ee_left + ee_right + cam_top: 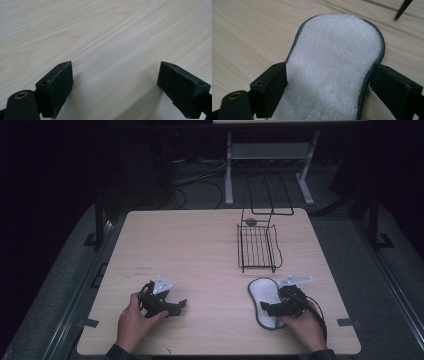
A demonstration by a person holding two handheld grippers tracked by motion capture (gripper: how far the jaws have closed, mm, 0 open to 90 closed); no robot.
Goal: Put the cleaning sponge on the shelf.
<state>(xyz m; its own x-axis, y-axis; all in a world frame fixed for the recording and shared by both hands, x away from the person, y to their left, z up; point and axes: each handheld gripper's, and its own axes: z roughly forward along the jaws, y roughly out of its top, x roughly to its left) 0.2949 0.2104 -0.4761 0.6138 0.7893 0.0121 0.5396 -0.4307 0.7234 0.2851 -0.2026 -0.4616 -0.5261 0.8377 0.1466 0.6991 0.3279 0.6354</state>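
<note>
While the wire rack (258, 246) sits bare, right gripper (328, 82) straddles the insole (337, 62) (left gripper (116, 83) wide).

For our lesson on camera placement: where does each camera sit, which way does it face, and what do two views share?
High view: above the person's side, facing forward and down on the pale wooden table; both hands show.
Left gripper view: rides the left gripper, facing bare tabletop.
Right gripper view: rides the right gripper, its black fingers astride the white fleecy grey-edged insole.
Shared: high and right gripper views show the insole.

Black grippers (183, 304) with blocky fingers (56, 86) (brass-ringed screw holes), grey triangular plates, dark sleeve cuffs.
</note>
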